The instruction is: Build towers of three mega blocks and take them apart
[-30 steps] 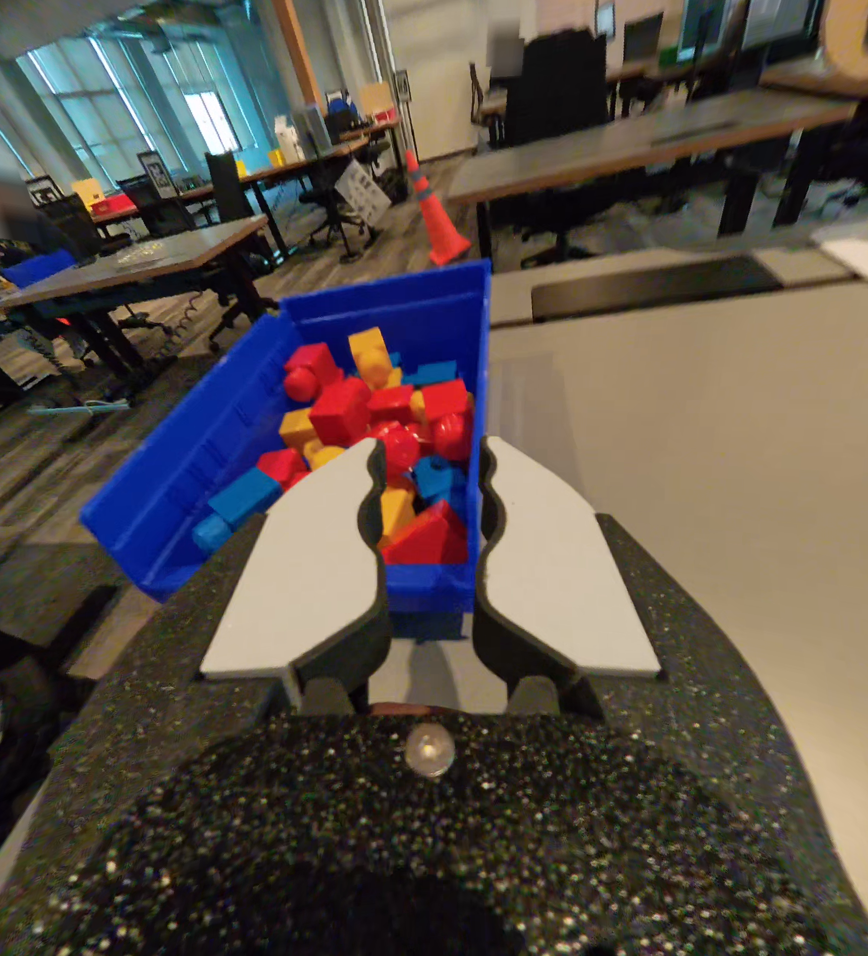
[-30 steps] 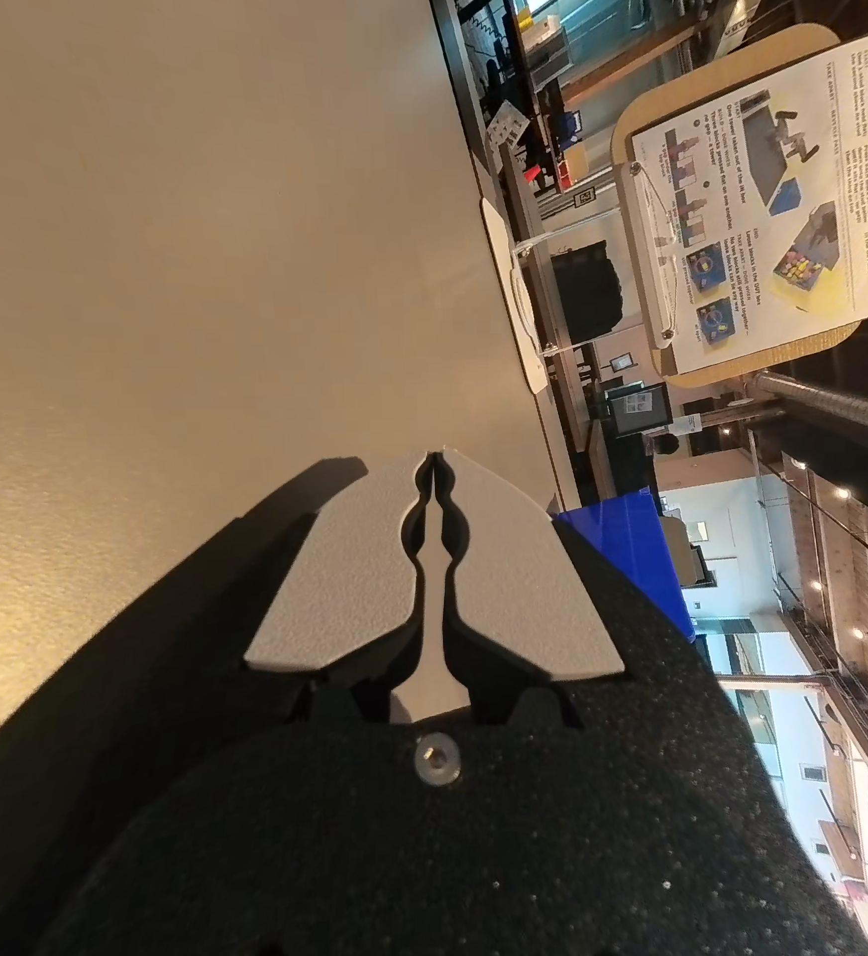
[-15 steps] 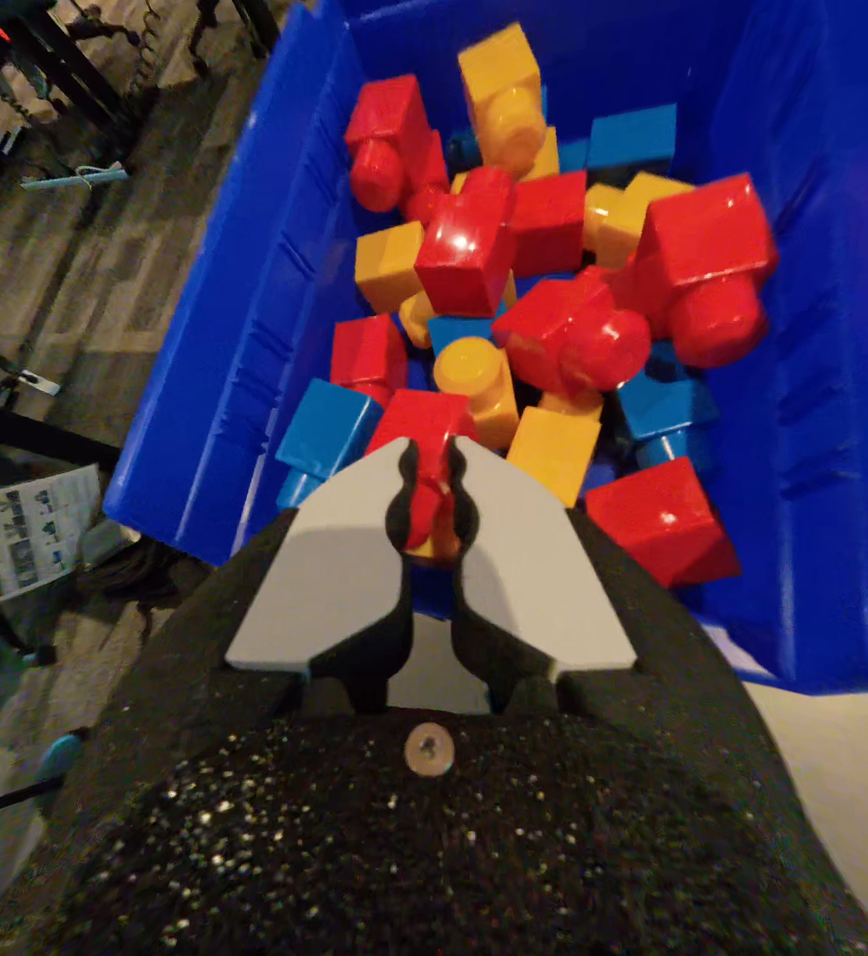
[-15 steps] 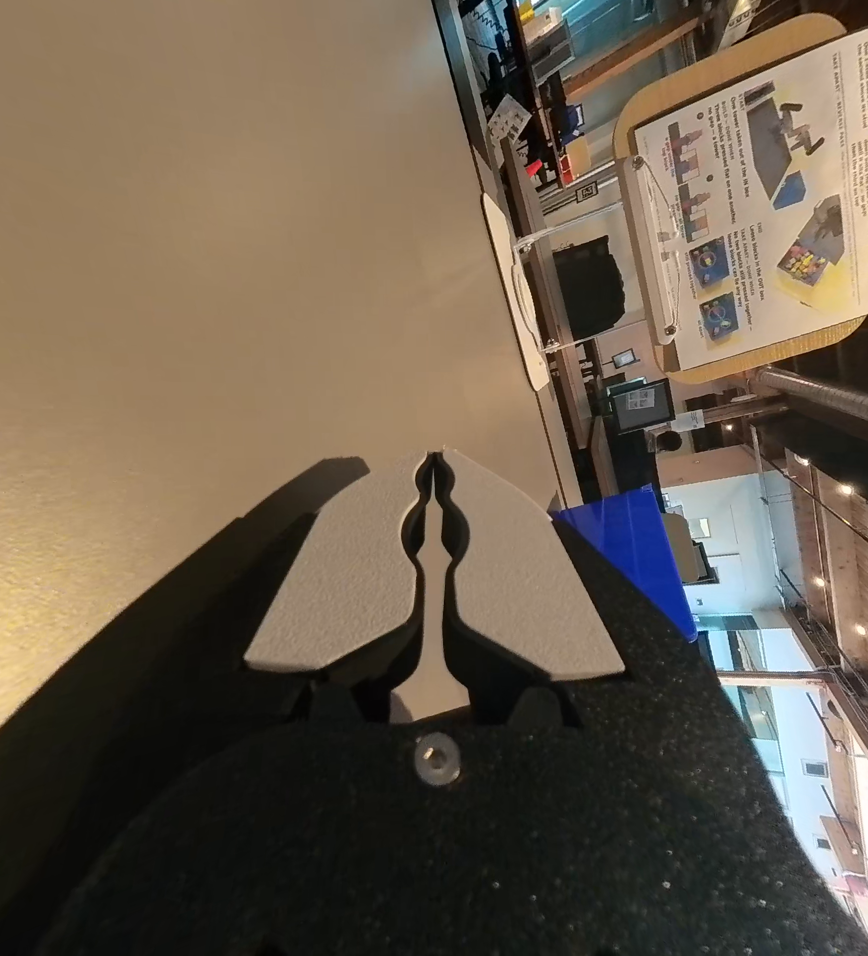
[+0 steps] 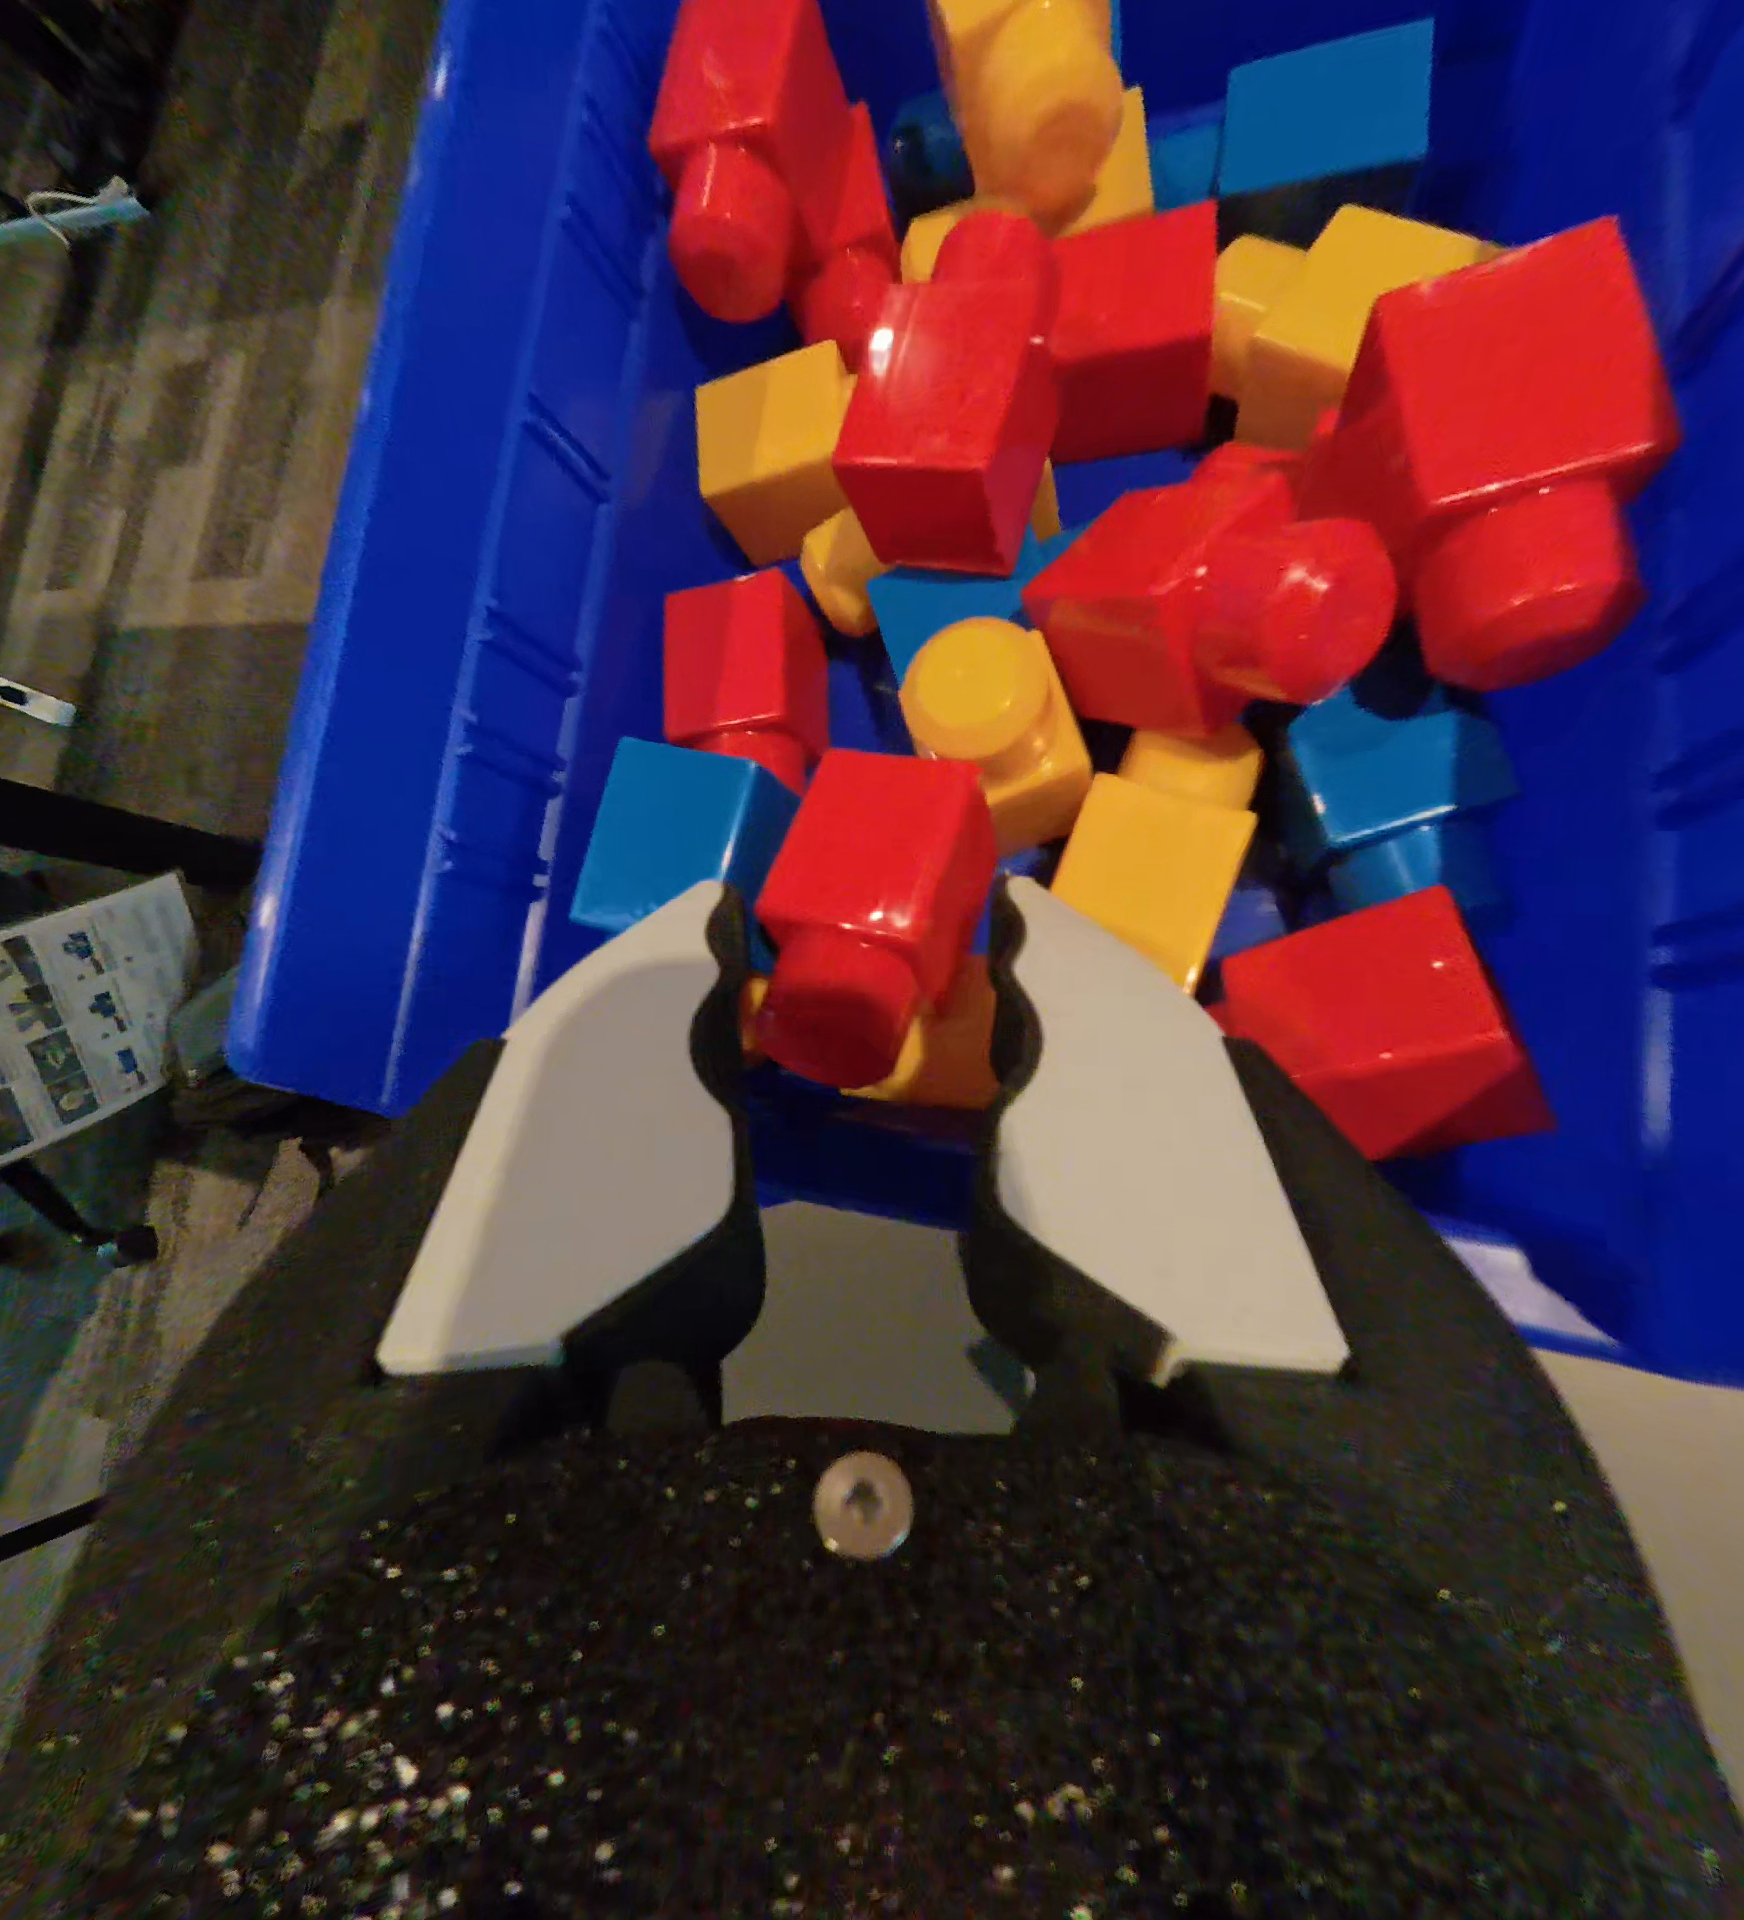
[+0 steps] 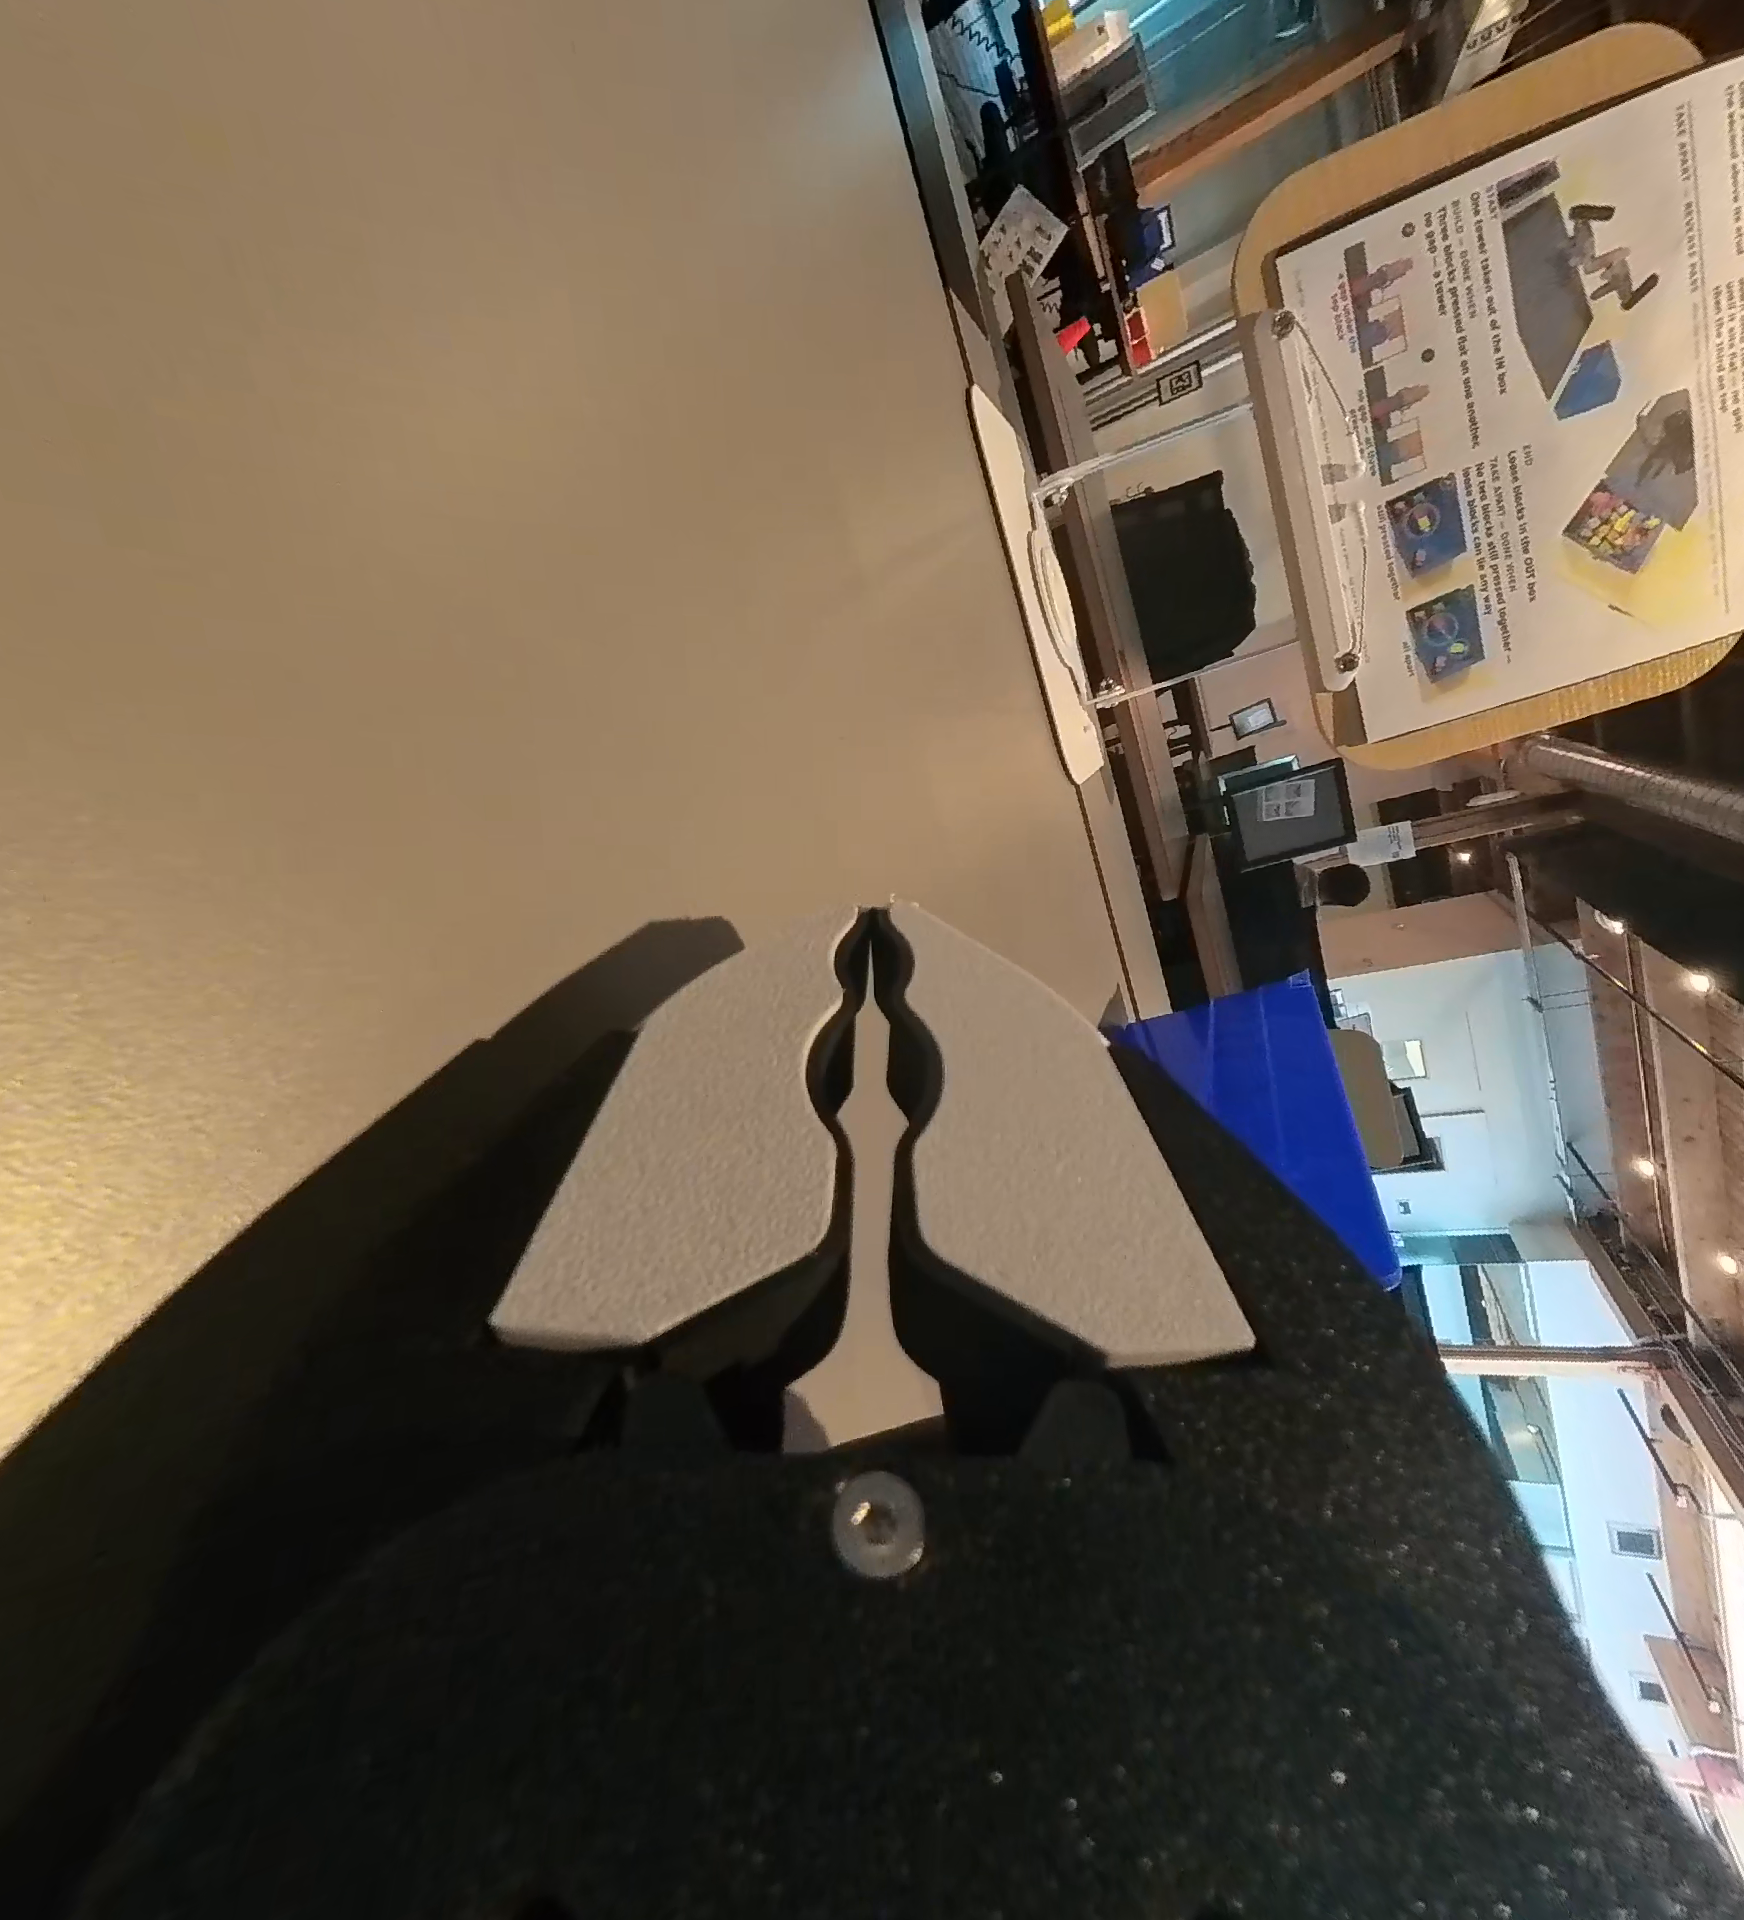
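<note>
Left wrist view: a deep blue moulded-plastic bin [image 5: 452,644] with ribbed walls stands on the matte beige tabletop [image 5: 1678,1558] and holds a loose heap of glossy red, yellow and blue mega blocks [image 5: 1138,499], each a cube body with one round stud. At the near end of the heap, one red plastic mega block [image 5: 873,914] lies tilted with its stud toward the camera, resting on a yellow block beneath it, between the two fingers of the left gripper [image 5: 863,925]. The grey, wavy-edged fingers [image 5: 598,1132] stand spread on either side of the red block; whether they touch its sides cannot be told. Half a second earlier these fingers were nearly together with the red block showing in the narrow gap; they are now wider apart and the block shows whole. The gripper body is black, speckled and coarse-grained. Right wrist view: the right gripper [image 6: 873,914], of the same build, is pressed together at the tips with nothing between them, above the same beige tabletop [image 6: 432,468], unchanged from the earlier frames; a blue bin corner [image 6: 1263,1101] and a printed instruction sheet on a board [image 6: 1574,395] lie beyond.
</note>
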Available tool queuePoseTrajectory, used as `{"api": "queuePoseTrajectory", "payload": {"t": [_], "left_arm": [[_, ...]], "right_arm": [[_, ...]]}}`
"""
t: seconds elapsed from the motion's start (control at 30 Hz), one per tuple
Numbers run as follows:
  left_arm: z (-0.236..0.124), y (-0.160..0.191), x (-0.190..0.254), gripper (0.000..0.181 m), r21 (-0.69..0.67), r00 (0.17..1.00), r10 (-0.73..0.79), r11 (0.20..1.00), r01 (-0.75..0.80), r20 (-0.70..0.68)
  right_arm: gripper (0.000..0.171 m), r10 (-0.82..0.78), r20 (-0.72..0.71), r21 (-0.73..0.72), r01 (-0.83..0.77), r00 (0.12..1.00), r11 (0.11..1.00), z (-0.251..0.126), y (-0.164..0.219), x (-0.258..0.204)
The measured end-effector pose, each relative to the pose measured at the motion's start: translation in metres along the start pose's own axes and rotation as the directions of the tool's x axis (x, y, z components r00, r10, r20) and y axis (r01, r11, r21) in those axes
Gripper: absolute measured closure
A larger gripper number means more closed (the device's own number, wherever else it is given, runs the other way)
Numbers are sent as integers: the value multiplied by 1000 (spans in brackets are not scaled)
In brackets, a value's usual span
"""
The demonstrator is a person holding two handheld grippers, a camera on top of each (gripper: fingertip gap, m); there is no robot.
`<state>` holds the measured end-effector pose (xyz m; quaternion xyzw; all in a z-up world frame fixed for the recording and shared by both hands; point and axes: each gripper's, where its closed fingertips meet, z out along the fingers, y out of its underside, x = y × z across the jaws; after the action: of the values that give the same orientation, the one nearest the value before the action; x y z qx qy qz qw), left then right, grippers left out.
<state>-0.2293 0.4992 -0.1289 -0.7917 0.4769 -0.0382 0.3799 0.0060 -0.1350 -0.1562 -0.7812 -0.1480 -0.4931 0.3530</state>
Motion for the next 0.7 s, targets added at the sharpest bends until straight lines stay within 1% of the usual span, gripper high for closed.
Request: {"api": "queuePoseTrajectory", "payload": {"t": [0.07,0.3,0.37,0.43,0.47,0.57,0.6,0.63,0.7], "left_arm": [[4,1,-5,144,-36,1000,12,999,-12,2],[16,0,0,142,-178,989,120,975,-134,-86],[16,0,0,143,-194,989,104,973,-124,-109],[11,-1,0,144,-178,991,91,978,-108,-101],[5,-2,1,144,-152,992,86,983,-99,-88],[-27,-18,9,144,9,996,69,998,-68,-53],[-42,-26,19,144,82,995,78,994,-73,-68],[-60,-38,35,144,172,989,95,982,-75,-110],[-97,-58,76,144,324,966,161,942,-90,-200]], "right_arm": [[171,0,0,-1,0,1000,1000,0,0,0],[171,1,-1,-2,-1,1000,1000,0,0,0],[171,0,-2,-1,0,1000,1000,0,-1,0],[171,0,-3,-1,0,1000,1000,0,-1,0],[171,0,-3,-1,0,1000,1000,0,-1,0],[171,0,-3,1,0,1000,1000,0,-1,0],[170,-1,-4,2,1,1000,1000,0,-2,0],[170,-2,-6,2,2,1000,1000,0,-2,0],[169,-6,-15,5,6,1000,1000,1,-4,1]]}}
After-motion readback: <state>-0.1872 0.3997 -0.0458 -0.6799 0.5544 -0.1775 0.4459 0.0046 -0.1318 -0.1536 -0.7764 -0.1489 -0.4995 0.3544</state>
